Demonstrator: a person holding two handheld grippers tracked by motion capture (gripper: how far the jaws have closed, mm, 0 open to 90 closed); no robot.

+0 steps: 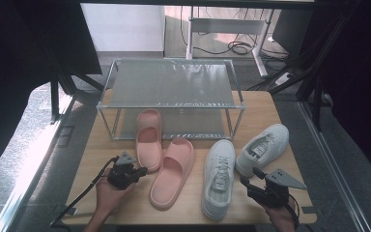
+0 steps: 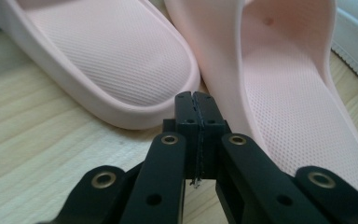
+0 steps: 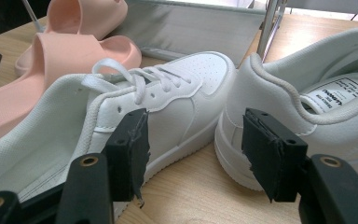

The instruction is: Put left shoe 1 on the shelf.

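Item: my left tongs (image 2: 196, 100) closed, empty, approaching pink slippers (image 2: 121, 60); right tongs (image 3: 193, 149) agape, empty; next, open to grasp.

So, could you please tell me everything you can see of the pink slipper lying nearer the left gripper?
The pink slipper is a one-piece slide of soft, foam-like material, with a broad strap over the front and a finely dotted footbed. It lies flat, sole down, on the wooden table, toe under the metal rack, heel toward the person. Its heel sits against the second slipper. The left gripper, jaws shut, points at the heel rim; whether they touch is unclear.
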